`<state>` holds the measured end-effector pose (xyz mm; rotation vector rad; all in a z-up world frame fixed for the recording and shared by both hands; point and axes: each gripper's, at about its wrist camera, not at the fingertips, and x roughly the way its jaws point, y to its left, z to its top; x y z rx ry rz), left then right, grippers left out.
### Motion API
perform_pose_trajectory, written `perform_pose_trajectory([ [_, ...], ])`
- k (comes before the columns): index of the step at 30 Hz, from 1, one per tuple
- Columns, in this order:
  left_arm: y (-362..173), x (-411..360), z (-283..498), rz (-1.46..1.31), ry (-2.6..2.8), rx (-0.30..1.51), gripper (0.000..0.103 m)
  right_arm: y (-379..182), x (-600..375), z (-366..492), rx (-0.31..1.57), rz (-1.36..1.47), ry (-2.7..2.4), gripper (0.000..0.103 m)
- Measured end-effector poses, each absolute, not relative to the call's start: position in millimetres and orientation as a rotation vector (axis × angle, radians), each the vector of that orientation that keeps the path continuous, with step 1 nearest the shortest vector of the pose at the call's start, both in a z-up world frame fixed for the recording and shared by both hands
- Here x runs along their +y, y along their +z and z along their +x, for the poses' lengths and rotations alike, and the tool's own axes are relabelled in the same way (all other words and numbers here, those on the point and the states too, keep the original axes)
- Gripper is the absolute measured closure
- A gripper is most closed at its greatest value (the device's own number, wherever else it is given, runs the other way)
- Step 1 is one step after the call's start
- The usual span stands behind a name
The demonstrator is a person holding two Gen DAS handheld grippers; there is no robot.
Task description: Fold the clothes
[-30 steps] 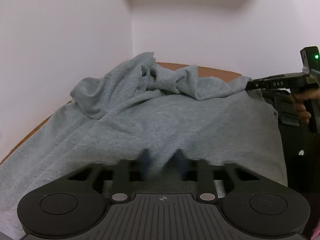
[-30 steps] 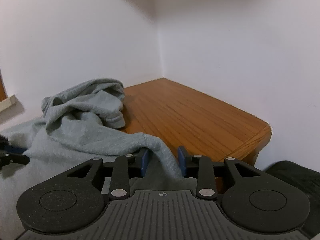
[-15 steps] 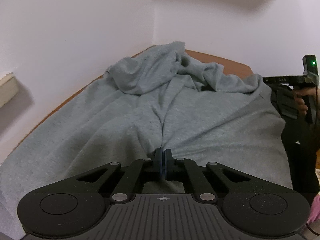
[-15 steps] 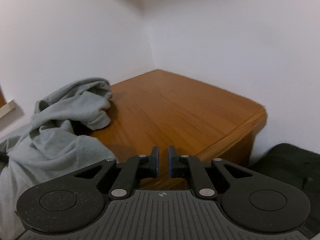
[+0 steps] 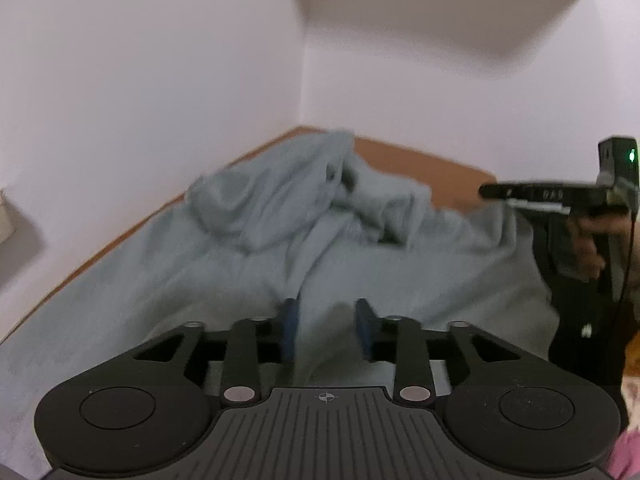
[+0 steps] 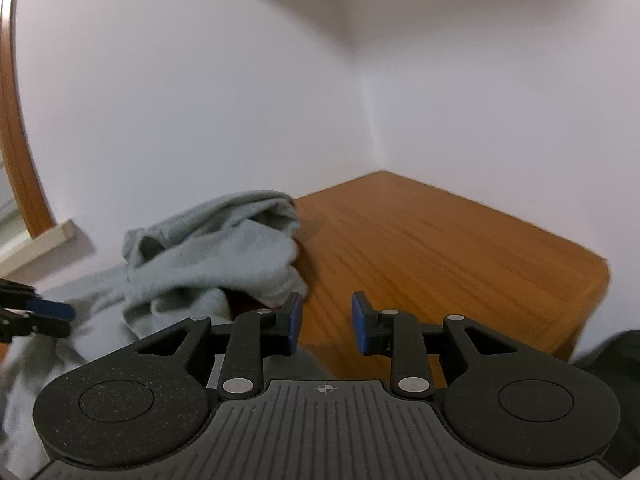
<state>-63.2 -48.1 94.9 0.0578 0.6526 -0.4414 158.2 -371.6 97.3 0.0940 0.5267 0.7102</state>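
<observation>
A wooden table (image 6: 460,248) stands in a corner between two plain white walls (image 6: 200,100), its far edge against them. A grey garment (image 5: 248,264) covers most of the table's left part, its far end bunched in a heap (image 6: 224,248) near the back wall, while the right part of the table lies bare. The left gripper (image 5: 328,324) hangs low over the cloth with its jaws apart and a ridge of fabric between them, not pinched. The right gripper (image 6: 326,320) is likewise parted, holding nothing, over the table's near edge. Only the left wrist view shows the person's hand (image 5: 592,240) on the right tool; only the right wrist view shows a wooden frame (image 6: 16,120) and ledge (image 6: 40,240) at the left wall.
</observation>
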Motion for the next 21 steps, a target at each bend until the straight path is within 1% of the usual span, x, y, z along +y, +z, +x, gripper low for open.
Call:
perform_pose_trajectory([
  [1,95.1,-52.7,-59.7,0.048,-0.444,0.646,0.057,97.5,-367.4,159.8,0.543,0.096,0.728,0.071],
  [2,95.3,-57.4,-56.2,0.038,-0.446,0.640,0.056,97.7,-363.2,161.5,0.560,0.098,0.747,0.065],
  [3,95.7,-63.2,-51.4,0.025,-0.451,0.637,0.056,96.6,-358.4,160.0,0.570,0.078,0.759,0.064],
  [5,97.7,-74.7,-40.6,0.003,-0.455,0.628,0.047,94.2,-348.5,156.5,0.588,0.033,0.781,0.063],
  [9,103.3,-104.2,-21.3,0.022,-0.454,0.606,0.038,88.1,-345.8,144.8,0.595,-0.006,0.804,0.064],
  [10,104.4,-112.3,-16.4,0.035,-0.451,0.603,0.032,87.6,-346.5,140.0,0.590,-0.023,0.817,0.068],
  [11,105.3,-118.4,-12.2,0.044,-0.455,0.601,0.029,87.2,-347.3,135.0,0.585,-0.043,0.831,0.080],
  [12,106.1,-124.0,-8.1,0.051,-0.462,0.598,0.029,86.7,-348.0,130.0,0.579,-0.062,0.844,0.084],
  [15,107.9,-141.9,4.5,0.072,-0.459,0.592,0.029,87.2,-350.7,116.3,0.562,-0.090,0.880,0.089],
  [18,106.6,-162.3,16.1,0.120,-0.470,0.596,0.029,87.2,-349.2,105.6,0.533,-0.118,0.908,0.090],
  [21,102.6,-180.3,27.9,0.162,-0.493,0.602,0.026,87.3,-347.5,94.9,0.502,-0.147,0.935,0.090],
])
